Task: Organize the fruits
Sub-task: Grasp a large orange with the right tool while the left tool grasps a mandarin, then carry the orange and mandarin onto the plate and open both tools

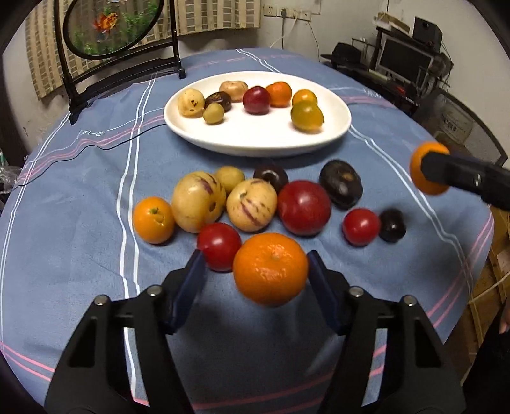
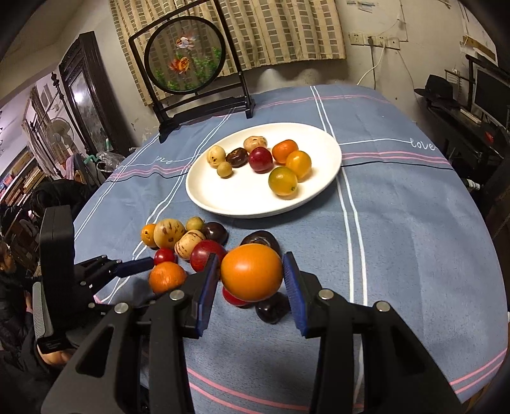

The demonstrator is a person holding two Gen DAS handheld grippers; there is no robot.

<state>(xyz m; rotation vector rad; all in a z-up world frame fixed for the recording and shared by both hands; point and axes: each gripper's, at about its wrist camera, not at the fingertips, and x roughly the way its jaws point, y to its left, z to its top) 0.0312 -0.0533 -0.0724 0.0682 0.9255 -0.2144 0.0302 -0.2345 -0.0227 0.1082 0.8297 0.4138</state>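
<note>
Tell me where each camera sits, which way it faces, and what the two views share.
Left wrist: on the left gripper, angled down along its fingers at an orange mandarin between them, loose fruit beyond; the right gripper shows at right.
Right wrist: on the right gripper, angled down at the smooth orange fruit it clamps; the left gripper and a hand show at left.
Shared: white plate of fruit, blue striped tablecloth, round goldfish screen, both orange fruits.

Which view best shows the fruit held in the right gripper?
The right wrist view: the smooth orange fruit sits large and centred between the right gripper pads. The left wrist view shows it only at the frame edge, partly hidden by a finger.
</note>
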